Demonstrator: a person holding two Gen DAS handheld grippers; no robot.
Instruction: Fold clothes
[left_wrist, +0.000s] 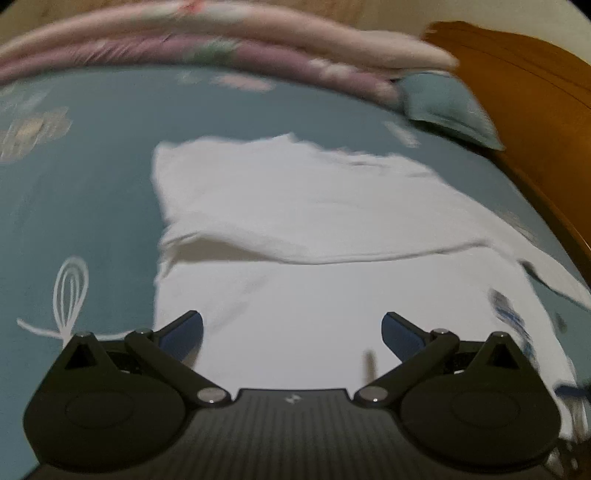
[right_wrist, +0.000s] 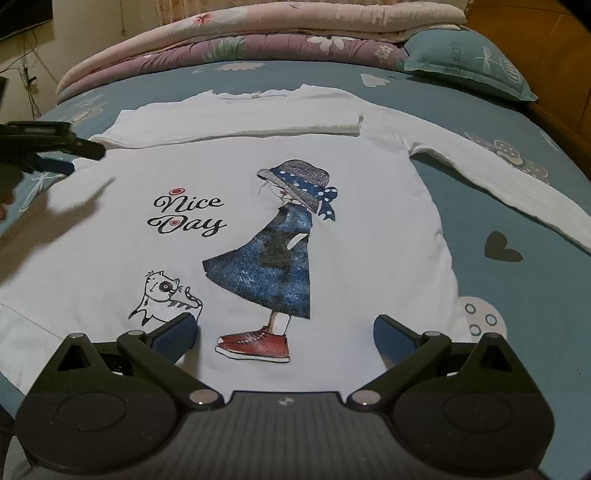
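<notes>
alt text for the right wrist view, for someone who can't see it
A white long-sleeved shirt lies print-up on a teal bedsheet, one sleeve folded across the chest, the other stretched out right. The right gripper hangs open over its hem; the left gripper shows at the left edge.

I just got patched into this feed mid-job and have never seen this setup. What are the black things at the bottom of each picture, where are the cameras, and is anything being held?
No robot arm is here: a person carries a pair of handheld tongs in each hand, with a wide-angle camera on each that looks forward along the fingers.

The blurred picture is from the left tongs; the sharp one is from the right tongs. The black shapes at the bottom are the tongs themselves. The left pair also shows at the left edge of the sharp picture.

A white long-sleeved shirt lies print side up on a teal bedsheet. One sleeve is folded across the chest; the other sleeve still lies stretched out. Folded quilts and a pillow lie behind.

Both tongs stand open above the shirt and hold nothing.
</notes>
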